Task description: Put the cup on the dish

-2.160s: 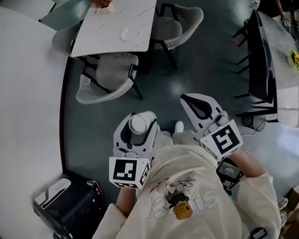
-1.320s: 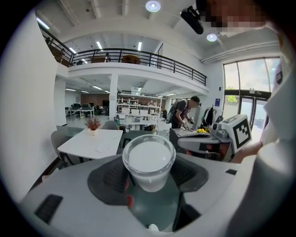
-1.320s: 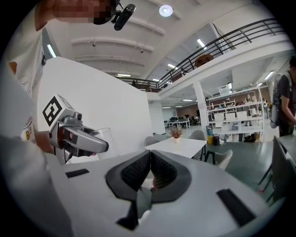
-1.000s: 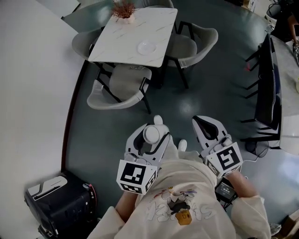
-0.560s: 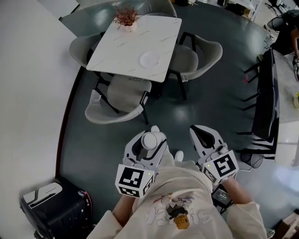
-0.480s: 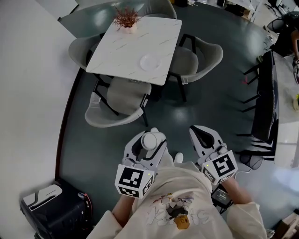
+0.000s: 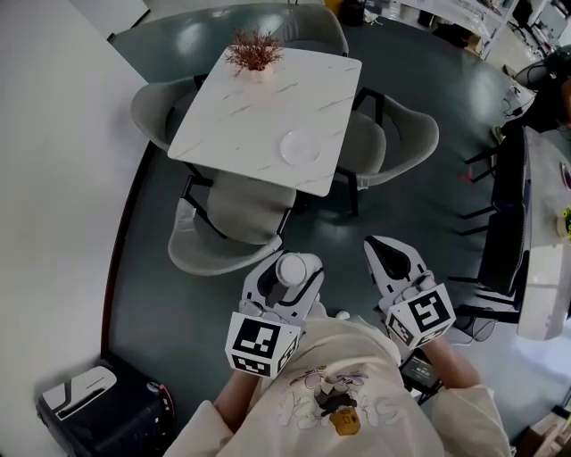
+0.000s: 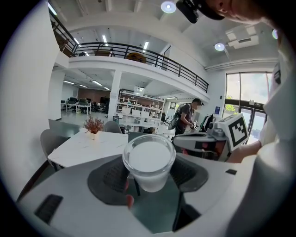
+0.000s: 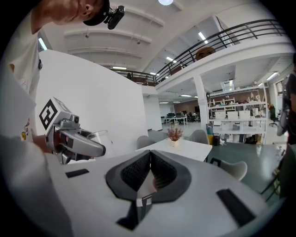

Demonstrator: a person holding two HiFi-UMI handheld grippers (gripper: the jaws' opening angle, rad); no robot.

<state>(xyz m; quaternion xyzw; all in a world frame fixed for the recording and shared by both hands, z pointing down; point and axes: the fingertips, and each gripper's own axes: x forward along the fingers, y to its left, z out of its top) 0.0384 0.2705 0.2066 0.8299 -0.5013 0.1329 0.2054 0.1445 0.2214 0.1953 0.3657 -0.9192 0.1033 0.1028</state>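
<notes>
The left hand-held gripper (image 7: pixel 294 266) grips the cup (image 8: pixel 149 163), the right hand-held gripper (image 7: pixel 393 257) is closed on nothing, and the dish (image 7: pixel 300 145) waits on the bench (image 7: pixel 241 116) well ahead, so carrying and placing remain.

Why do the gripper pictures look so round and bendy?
Left gripper view: the wide-angle lens bends the balcony railing, blackens the corners and makes the near cup look big. Right gripper view: same bulge, plus a glaring ceiling lamp. Head view: far less bent.

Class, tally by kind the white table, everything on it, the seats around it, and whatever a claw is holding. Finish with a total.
table: 1
chairs: 4
dish: 1
plant: 1
cup: 1
total: 8
</notes>
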